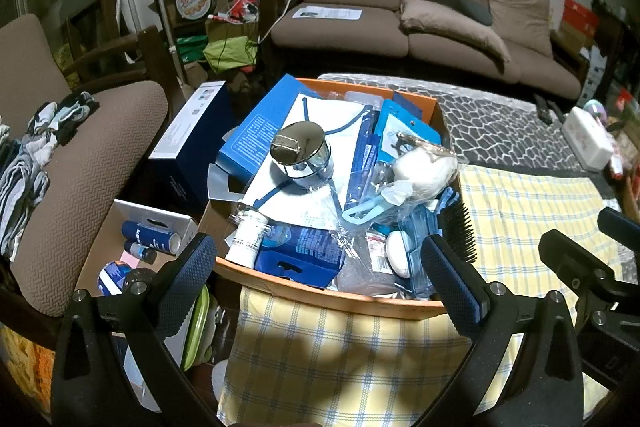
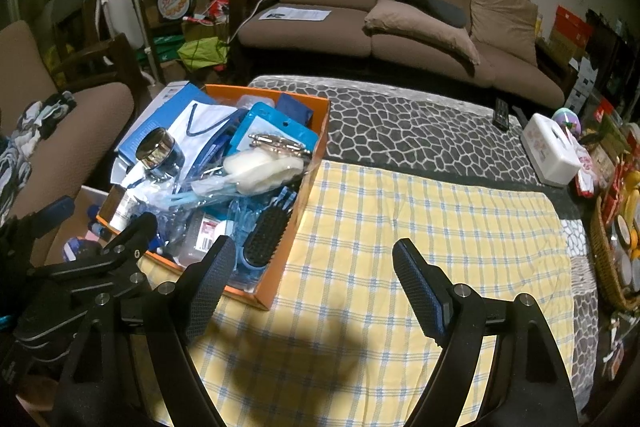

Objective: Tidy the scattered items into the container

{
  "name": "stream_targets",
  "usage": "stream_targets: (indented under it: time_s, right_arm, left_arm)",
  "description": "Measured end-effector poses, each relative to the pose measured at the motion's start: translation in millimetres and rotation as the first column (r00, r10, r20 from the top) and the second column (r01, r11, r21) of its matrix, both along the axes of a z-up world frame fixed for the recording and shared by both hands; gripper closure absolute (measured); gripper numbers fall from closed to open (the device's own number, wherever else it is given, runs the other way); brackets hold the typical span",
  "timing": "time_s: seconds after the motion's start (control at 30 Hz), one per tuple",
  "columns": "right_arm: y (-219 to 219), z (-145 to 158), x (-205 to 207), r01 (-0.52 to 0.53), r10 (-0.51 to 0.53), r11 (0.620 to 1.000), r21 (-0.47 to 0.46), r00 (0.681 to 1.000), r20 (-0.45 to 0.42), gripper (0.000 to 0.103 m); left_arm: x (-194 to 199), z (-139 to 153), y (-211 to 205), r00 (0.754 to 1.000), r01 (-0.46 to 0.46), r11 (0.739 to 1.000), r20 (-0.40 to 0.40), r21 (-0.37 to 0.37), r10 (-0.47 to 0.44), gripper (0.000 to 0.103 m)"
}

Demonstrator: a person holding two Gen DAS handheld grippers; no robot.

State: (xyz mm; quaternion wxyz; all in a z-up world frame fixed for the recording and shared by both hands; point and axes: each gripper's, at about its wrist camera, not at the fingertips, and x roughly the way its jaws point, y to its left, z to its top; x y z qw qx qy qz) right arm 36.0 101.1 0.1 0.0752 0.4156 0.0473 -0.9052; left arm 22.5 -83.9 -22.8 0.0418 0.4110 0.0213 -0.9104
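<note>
An orange cardboard box (image 1: 320,297) (image 2: 316,147) sits on the left part of a yellow checked cloth (image 2: 420,227) and is heaped with items. On top lie a chrome-lidded jar (image 1: 302,155) (image 2: 160,153), a white sponge in plastic (image 1: 424,169) (image 2: 260,167), a black hairbrush (image 1: 460,229) (image 2: 266,235), blue packets and a white bottle (image 1: 248,237). My left gripper (image 1: 316,267) is open and empty, just in front of the box's near edge. My right gripper (image 2: 312,267) is open and empty over the cloth, beside the box's near right corner.
A white tissue box (image 2: 550,151) and a remote (image 2: 502,115) lie on the patterned table top at the far right. A wicker basket (image 2: 608,259) stands at the right edge. A brown armchair (image 1: 80,179) and an open carton with blue cans (image 1: 148,239) are to the left. A brown sofa (image 2: 400,27) stands behind.
</note>
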Motion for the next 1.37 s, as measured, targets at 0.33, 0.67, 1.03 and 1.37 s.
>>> stream_targets:
  time_s: [0.33,0.67,1.03,1.37]
  right_arm:
    - [1.5,2.8,2.1,0.013,-0.011,0.998,0.056,0.999,-0.037,0.02]
    - [1.0,1.8,2.9,0.005,-0.002,0.997,0.078,0.999,-0.045,0.019]
    - [0.0,1.7,3.0,0.005,-0.001,0.997,0.081,0.999,-0.045,0.019]
    - [-0.8,1.6,3.2,0.005,-0.001,0.997,0.083,0.999,-0.045,0.019]
  left_arm:
    - [-0.2,-0.6,-0.6,1.0,0.001,1.0,0.002,-0.002,-0.001,0.001]
    - [1.3,-1.4,-2.6,1.0,0.004,1.0,0.004,-0.01,-0.004,0.001]
    - [1.3,-3.3,-4.6,1.0,0.003,1.0,0.006,-0.015,-0.002,0.001]
    - [1.1,-3.8,-4.5,1.0,0.002,1.0,0.009,-0.016,-0.002,0.001]
